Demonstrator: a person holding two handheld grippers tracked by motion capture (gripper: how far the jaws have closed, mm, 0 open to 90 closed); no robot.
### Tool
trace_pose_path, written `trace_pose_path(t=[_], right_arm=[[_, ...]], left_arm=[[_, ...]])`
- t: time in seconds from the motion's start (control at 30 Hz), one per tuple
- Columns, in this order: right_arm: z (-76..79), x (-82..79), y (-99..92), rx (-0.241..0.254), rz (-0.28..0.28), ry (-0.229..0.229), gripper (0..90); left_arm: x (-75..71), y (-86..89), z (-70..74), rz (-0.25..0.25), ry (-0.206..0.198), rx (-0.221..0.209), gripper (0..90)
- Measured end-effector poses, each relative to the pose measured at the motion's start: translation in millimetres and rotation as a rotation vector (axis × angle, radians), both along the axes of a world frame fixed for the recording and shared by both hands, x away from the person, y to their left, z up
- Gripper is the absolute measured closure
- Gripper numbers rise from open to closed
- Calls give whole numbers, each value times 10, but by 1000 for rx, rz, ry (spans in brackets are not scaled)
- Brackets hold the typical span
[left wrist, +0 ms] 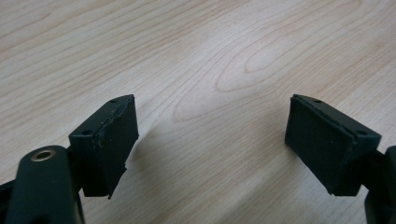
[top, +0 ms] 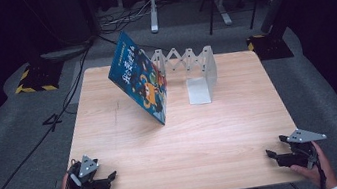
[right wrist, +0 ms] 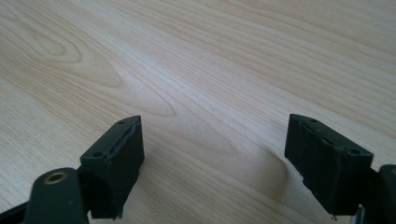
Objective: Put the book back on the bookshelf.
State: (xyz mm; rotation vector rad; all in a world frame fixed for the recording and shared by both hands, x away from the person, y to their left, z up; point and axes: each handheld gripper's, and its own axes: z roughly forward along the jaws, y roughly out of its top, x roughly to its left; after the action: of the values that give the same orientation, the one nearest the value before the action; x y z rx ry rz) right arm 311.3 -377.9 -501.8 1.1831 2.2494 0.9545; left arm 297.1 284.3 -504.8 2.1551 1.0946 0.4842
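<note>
At the near edge of the desk (top: 184,142), the left gripper (top: 110,176) and the right gripper (top: 270,153) rest low at opposite corners, each with its jaws standing wide apart and nothing between them (the gripper views show bare wood under the pads). Farther back, well apart from both, the blue picture book (top: 139,77) leans tilted against the left end of the white folding bookstand (top: 194,73). Judging from this, the handling has not begun: the book is untouched and not yet upright in the stand.
</note>
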Motion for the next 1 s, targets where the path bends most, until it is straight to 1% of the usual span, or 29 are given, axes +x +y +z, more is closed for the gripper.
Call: trace_pose_path(t=[0.1,0.13,0.2,0.43,0.53,0.63,0.8,1.0], right_arm=[[-18,0,-29,24,-13,10,189],[-26,7,-35,34,-20,15,182],[-28,15,-42,41,-26,23,181],[-30,9,-45,39,-24,19,181],[-30,9,-45,38,-24,19,181],[-30,10,-46,39,-24,20,180],[-30,18,-43,41,-26,21,180],[-30,18,-42,41,-26,22,180]], left_arm=[[-3,38,-5,-3,30,-23,183],[-10,40,-7,-4,33,-27,183],[-15,50,-6,-4,32,-24,182],[-14,50,-7,-4,30,-24,181],[-15,50,-6,-4,39,-26,177],[-11,49,-8,-6,33,-23,172],[-14,49,-6,-2,41,-24,169],[-3,52,-8,-5,34,-23,165]])
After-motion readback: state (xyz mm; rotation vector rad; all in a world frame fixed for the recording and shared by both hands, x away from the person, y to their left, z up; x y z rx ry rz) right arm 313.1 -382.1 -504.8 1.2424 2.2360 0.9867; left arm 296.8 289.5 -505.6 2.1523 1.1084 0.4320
